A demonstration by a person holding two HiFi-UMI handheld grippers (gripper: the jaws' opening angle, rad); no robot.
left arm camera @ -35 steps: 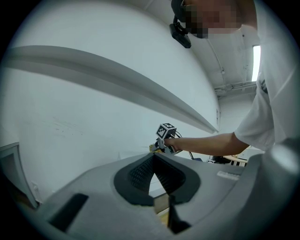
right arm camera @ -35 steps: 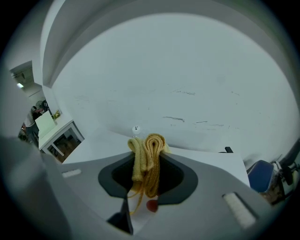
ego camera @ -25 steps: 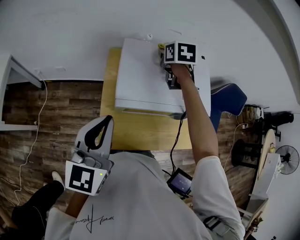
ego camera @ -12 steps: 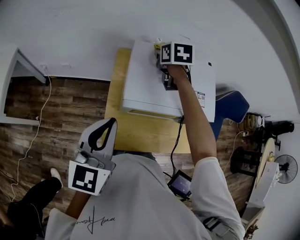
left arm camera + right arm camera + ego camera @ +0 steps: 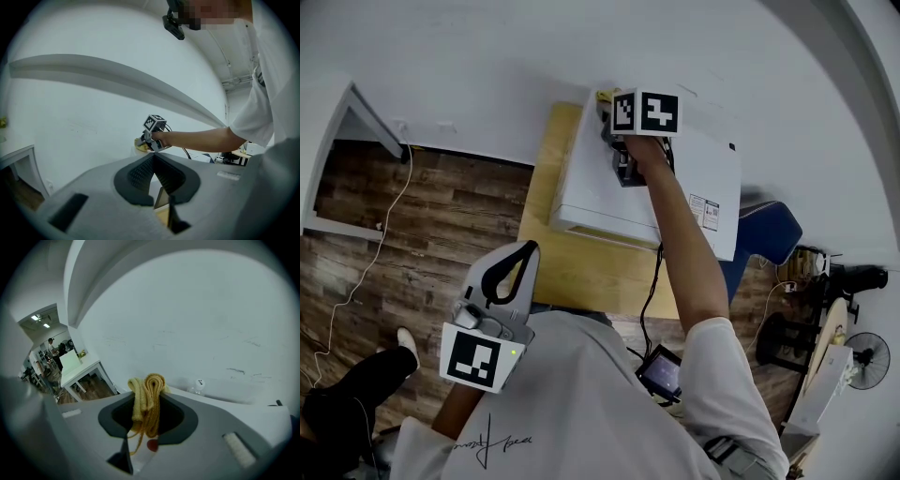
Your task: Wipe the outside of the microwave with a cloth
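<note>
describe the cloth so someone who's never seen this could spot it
Find the white microwave on the wooden table against the wall. At its back top edge, the right gripper is shut on the cloth: a bunched yellow knit wad, soft against the hard white casing.

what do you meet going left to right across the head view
left gripper → microwave → blue chair → fan. The right gripper, shut on the yellow cloth, overlaps the microwave, so it is left out.

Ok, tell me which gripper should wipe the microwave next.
Right. The right gripper is shut on the yellow cloth at the microwave, by the wall; the left gripper is shut, empty, near the person's body.
</note>
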